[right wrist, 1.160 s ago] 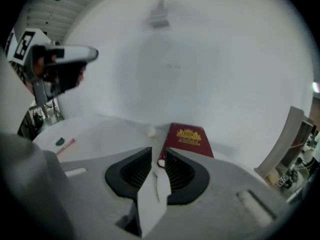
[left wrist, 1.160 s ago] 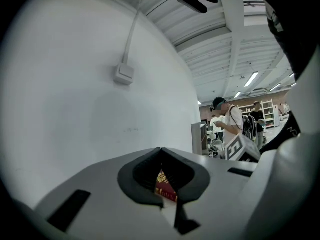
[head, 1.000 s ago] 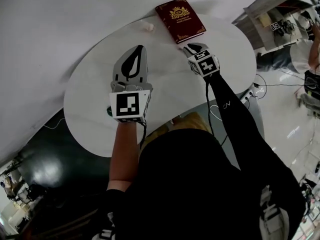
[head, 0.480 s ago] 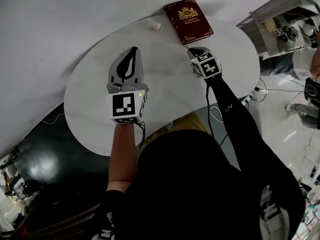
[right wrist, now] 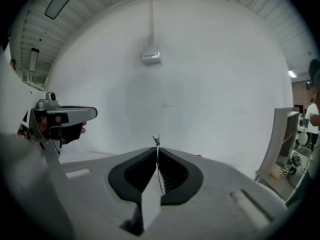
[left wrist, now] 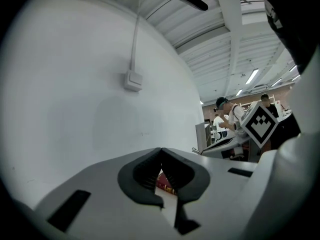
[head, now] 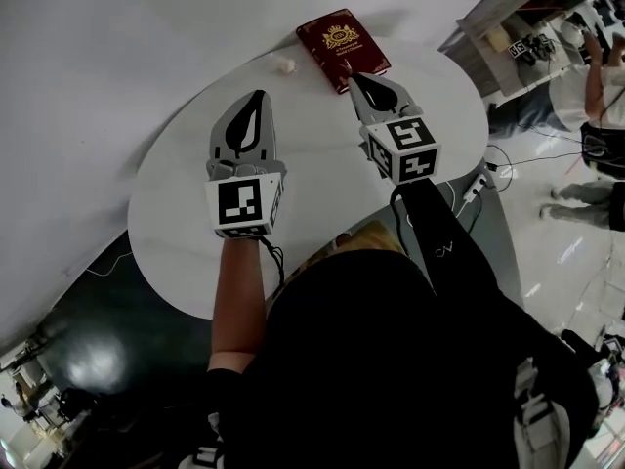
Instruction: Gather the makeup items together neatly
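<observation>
A dark red case with gold print (head: 332, 37) lies at the far edge of the white oval table (head: 176, 193). A small pale pink item (head: 284, 64) sits to its left. My right gripper (head: 355, 78) hangs above the table at the case's near corner. Its jaws have just been closing and are shut (right wrist: 157, 146) on a thin white sheet (right wrist: 151, 196) that stands edge-on between the pads. My left gripper (head: 256, 98) hovers over the table's middle with its jaws shut (left wrist: 160, 153) on nothing. The red case (left wrist: 165, 183) shows through the gap below them.
A white wall with a small switch box (right wrist: 151, 56) rises just behind the table. Shelving with clutter (head: 518, 18) and a standing person (head: 601, 76) are off to the right. The right gripper's marker cube (left wrist: 260, 124) shows at the right of the left gripper view.
The right gripper has lifted off the table beside the red case and now sits higher and nearer the camera. The left gripper has barely shifted.
</observation>
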A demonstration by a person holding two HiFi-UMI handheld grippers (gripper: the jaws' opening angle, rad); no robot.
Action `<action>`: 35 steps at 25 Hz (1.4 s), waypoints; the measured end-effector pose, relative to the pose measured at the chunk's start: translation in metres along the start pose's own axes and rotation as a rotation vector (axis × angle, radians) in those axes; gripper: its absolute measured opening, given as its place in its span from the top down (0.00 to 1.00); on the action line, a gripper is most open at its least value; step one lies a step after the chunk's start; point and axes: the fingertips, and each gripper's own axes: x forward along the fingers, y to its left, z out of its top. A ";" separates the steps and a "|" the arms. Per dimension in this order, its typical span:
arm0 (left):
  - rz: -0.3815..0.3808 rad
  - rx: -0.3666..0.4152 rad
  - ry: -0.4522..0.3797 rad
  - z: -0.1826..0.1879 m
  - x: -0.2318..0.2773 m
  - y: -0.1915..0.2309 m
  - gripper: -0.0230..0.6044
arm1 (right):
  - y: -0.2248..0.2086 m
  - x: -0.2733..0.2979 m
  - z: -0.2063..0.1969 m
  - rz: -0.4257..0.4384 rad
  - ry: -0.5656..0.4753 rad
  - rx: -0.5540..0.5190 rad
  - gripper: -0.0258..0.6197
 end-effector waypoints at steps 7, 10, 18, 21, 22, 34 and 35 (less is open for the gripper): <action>0.072 0.008 0.016 0.000 -0.054 0.020 0.95 | 0.060 -0.018 0.006 0.079 -0.009 -0.003 0.93; 0.141 0.003 0.025 -0.003 -0.089 0.039 0.95 | 0.095 -0.017 0.002 0.133 -0.002 -0.006 0.93; 0.328 0.015 0.070 -0.016 -0.189 0.103 0.95 | 0.202 0.002 0.002 0.289 -0.005 -0.029 0.93; 0.368 0.010 0.081 -0.021 -0.217 0.118 0.95 | 0.229 0.006 -0.001 0.320 0.003 -0.033 0.93; 0.376 0.010 0.084 -0.023 -0.224 0.121 0.95 | 0.234 0.008 -0.004 0.324 0.014 -0.029 0.93; 0.399 -0.014 0.117 -0.046 -0.259 0.135 0.95 | 0.261 0.041 -0.189 0.253 0.462 0.005 0.93; 0.403 -0.017 0.123 -0.048 -0.261 0.135 0.95 | 0.263 0.041 -0.201 0.253 0.489 0.005 0.93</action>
